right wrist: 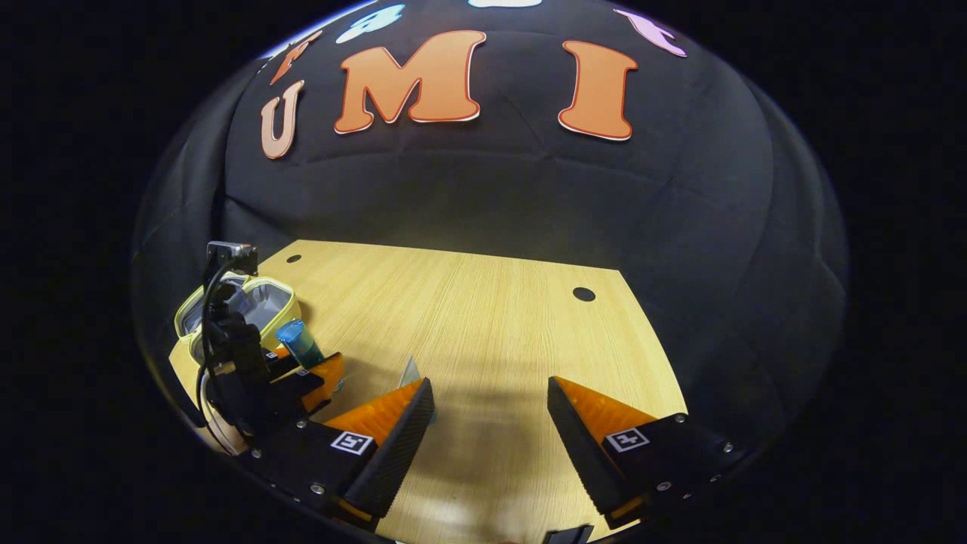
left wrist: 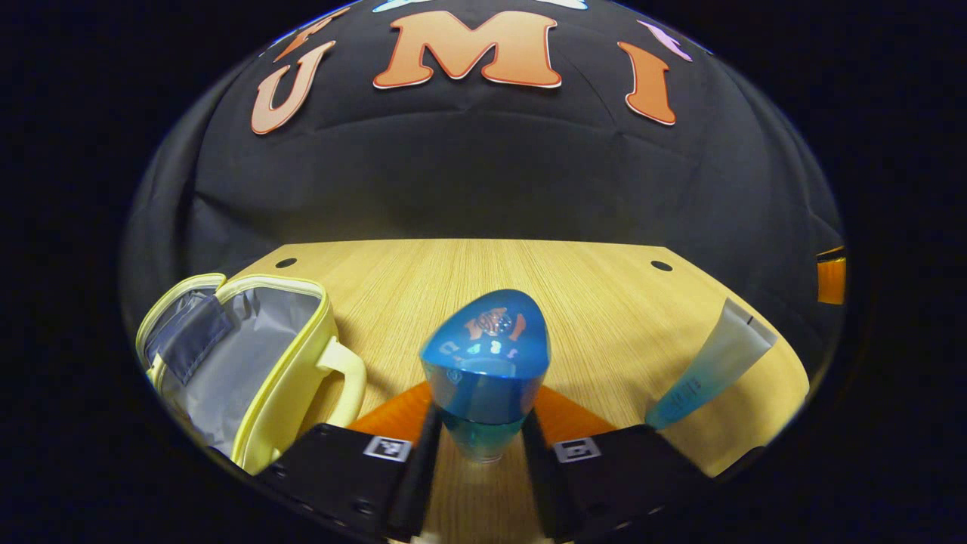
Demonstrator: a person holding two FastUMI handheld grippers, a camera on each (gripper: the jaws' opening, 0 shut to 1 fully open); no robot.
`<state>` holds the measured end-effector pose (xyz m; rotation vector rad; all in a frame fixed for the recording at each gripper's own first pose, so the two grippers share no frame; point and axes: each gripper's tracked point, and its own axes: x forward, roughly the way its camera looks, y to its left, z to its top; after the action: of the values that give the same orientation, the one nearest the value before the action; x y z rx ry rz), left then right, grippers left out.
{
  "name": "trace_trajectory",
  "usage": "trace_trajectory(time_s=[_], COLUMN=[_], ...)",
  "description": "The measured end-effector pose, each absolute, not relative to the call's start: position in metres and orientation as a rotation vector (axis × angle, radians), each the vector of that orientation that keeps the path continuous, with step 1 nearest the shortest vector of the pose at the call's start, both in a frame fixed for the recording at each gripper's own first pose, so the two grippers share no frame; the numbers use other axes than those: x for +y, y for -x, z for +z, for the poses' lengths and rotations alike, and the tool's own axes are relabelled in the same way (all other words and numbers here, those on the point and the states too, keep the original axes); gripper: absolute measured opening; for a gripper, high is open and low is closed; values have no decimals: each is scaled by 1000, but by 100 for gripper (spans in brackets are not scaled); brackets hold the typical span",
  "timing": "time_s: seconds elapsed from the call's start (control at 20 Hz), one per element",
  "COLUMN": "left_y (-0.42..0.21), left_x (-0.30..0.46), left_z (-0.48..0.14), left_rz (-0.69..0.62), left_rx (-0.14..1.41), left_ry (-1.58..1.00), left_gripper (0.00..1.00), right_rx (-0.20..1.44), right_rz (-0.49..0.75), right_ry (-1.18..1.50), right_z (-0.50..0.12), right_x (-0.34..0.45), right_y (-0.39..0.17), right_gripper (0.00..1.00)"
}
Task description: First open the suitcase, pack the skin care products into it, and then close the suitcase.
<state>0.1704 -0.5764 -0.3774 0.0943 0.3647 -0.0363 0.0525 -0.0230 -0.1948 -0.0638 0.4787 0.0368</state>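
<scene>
My left gripper (left wrist: 483, 446) pinches a translucent blue teardrop-shaped bottle (left wrist: 486, 363) between both fingers, above the light wooden table (left wrist: 468, 272). The pale yellow suitcase with grey lining (left wrist: 249, 363) lies open just left. A frosted blue-tinted tube (left wrist: 710, 363) lies right. My right gripper (right wrist: 491, 431) hangs with jaws spread, nothing between.

I'm working in a staged recording booth, not a lived-in room: black cloth (left wrist: 483, 181) walls off everything from nine to three o'clock, and the one furnishing is a pale wood-grain surface (right wrist: 483, 317) with round cable holes (right wrist: 583, 294) drilled near its far edge.
</scene>
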Motion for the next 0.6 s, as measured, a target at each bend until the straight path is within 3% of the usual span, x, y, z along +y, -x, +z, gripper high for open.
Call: trace_trajectory(time_s=[0.05, 0.1, 0.6], left_y=[-166, -162, -121], left_x=[-580, -582, -595], left_z=[-376, -375, -328], left_rz=[-59, -75, -166], left_rx=[371, 377, 476], left_ry=[-92, -85, -93], left_gripper=[50, 47, 48], right_rx=[486, 490, 499], right_rz=[35, 35, 90], right_ry=[65, 64, 0], right_z=[-197, -199, -210], right_x=[-22, -22, 12], right_y=[-51, -50, -41], right_gripper=[96, 96, 96])
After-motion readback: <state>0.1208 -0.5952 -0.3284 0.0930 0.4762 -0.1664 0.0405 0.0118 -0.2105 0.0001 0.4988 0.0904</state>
